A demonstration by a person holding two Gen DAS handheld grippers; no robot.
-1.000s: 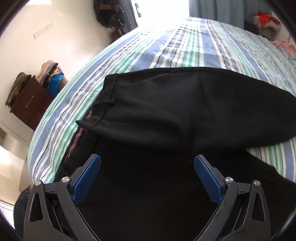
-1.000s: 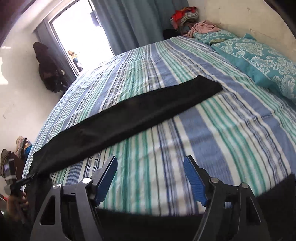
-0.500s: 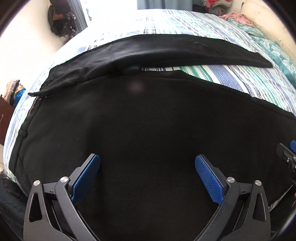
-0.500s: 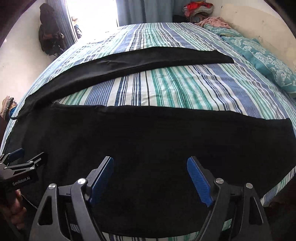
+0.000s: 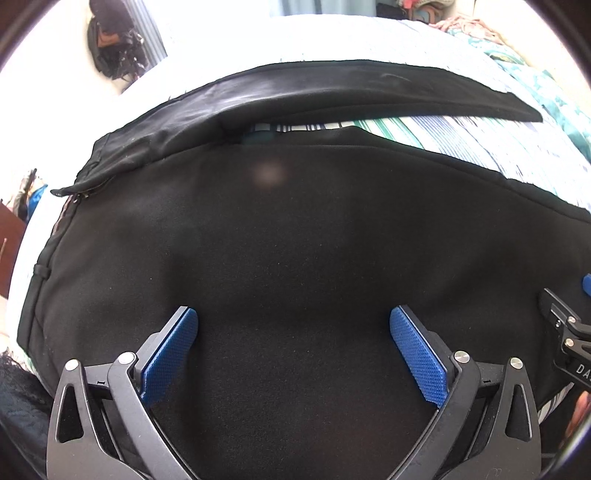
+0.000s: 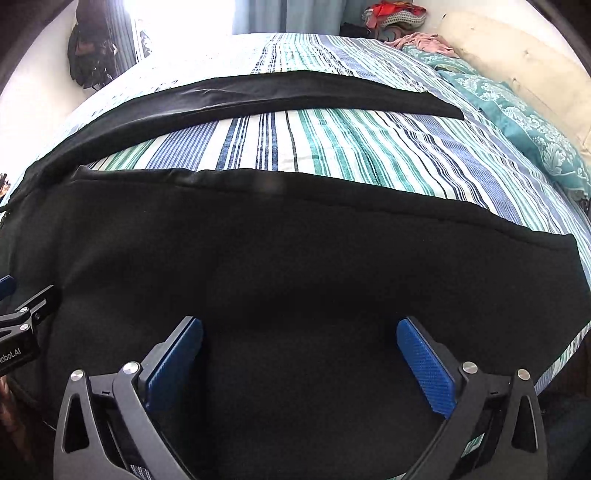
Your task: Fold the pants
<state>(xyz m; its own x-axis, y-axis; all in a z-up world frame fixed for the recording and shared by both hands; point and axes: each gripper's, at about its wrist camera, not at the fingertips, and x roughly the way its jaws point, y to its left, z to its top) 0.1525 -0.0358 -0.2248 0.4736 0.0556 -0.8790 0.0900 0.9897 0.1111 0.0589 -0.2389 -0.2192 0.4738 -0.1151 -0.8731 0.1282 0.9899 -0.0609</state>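
Note:
Black pants (image 5: 295, 240) (image 6: 280, 258) lie spread on a striped bed, waistband at the left, one leg across the near side and the other leg (image 6: 295, 92) stretched out farther back. My left gripper (image 5: 293, 332) hovers over the seat end with blue pads wide apart and only flat cloth below them. Over the near leg, my right gripper (image 6: 299, 339) has its jaws opening to their widest, nothing pinched between them. Each gripper shows at the edge of the other's view.
The striped bedsheet (image 6: 332, 147) shows between the two legs. Teal patterned pillows (image 6: 517, 122) lie at the right, with a pile of clothes (image 6: 399, 14) beyond them. A dark bag (image 6: 88, 55) hangs by the bright window at the left.
Both grippers swung down and toward the near leg, which now fills the lower views. The right gripper's pads have spread a little wider. Since half a second ago the views barely shift.

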